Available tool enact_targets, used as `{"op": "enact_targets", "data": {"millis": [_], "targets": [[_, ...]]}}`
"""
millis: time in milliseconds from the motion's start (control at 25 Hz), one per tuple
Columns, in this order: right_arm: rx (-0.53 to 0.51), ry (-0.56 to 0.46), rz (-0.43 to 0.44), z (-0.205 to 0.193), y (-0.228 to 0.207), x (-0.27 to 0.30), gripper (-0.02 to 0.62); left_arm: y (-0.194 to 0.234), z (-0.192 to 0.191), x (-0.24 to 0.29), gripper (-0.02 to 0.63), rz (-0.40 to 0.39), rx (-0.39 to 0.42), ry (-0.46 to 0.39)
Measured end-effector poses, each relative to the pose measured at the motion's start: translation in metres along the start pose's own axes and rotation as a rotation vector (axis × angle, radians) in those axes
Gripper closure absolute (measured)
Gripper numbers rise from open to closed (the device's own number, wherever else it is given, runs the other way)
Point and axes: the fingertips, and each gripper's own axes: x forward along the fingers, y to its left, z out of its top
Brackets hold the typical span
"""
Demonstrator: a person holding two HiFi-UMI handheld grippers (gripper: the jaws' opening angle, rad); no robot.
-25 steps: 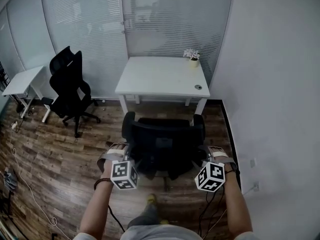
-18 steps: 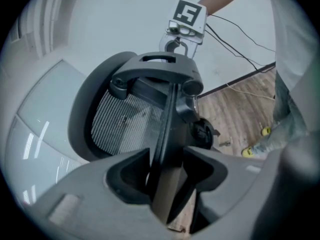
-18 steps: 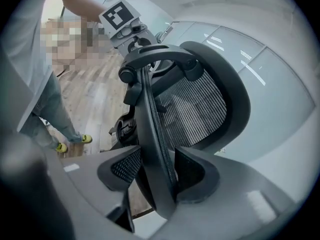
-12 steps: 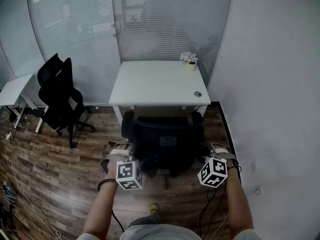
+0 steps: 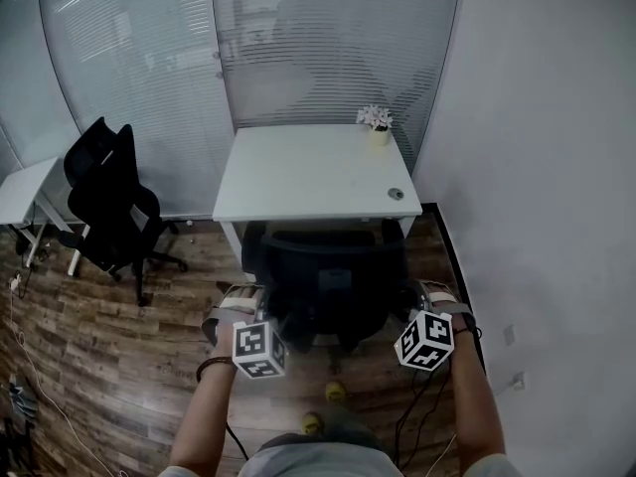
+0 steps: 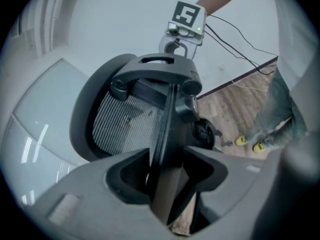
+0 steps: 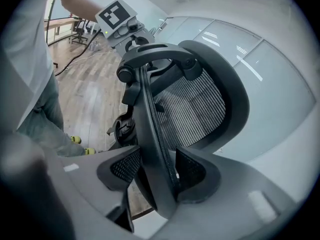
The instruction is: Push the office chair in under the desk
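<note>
Both hands are on the office chair (image 5: 323, 276), which sits at the centre of the head view, backrest toward the camera and its front tucked in at the near edge of the white desk (image 5: 298, 172).

The left gripper (image 5: 260, 306) has the backrest's left rim between its jaws. In its own view that dark rim fills the gap and the pads look pressed on it. The right gripper (image 5: 409, 304) holds the opposite rim. Its jaws have just been opening wider, yet the frame sits wedged between the two pads, so I call it a clamp on a thick edge.

How will it handle? I expect a fairly heavy chair that rolls freely on castors over the wooden floor (image 5: 129, 336). The mesh panel looks soft and would give, and the seat will likely want to swivel. The stiff outer frame, one side per gripper, is the place to hold it, pushing evenly.

Against a second ago, the chair has travelled up the frame. Then its armrests stood clear in front of the desk with floor showing between. Now the desk edge overlaps the chair's front. The person has stepped in behind it too, and the desk looms larger.
</note>
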Motion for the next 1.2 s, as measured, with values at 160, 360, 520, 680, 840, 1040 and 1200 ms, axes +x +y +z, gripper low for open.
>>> {"op": "enact_targets", "data": {"millis": [160,360,520,680,840,1040,1200], "targets": [[-0.009,-0.015,-0.016,-0.002,-0.006,0.003,0.38,0.006,0.002,0.005,0.396,0.011,0.01,-0.004],[-0.016,-0.034,-0.042,-0.004,-0.002,0.0,0.38,0.0,0.004,0.004,0.396,0.01,0.01,-0.009],[-0.016,-0.042,-0.04,-0.002,-0.002,-0.002,0.38,0.001,0.006,0.001,0.393,0.019,0.013,-0.025],[-0.012,-0.048,-0.057,-0.002,-0.002,-0.003,0.38,0.001,0.005,0.001,0.393,0.011,0.01,-0.027],[0.02,-0.051,-0.067,-0.001,-0.001,-0.009,0.382,0.001,0.009,-0.003,0.387,0.014,-0.024,-0.056],[0.046,-0.075,-0.107,-0.001,-0.001,-0.022,0.382,0.001,0.011,-0.014,0.376,0.023,-0.082,-0.105],[0.161,-0.141,-0.163,0.004,-0.006,-0.041,0.385,0.008,0.012,-0.031,0.381,0.068,-0.187,-0.161]]}}
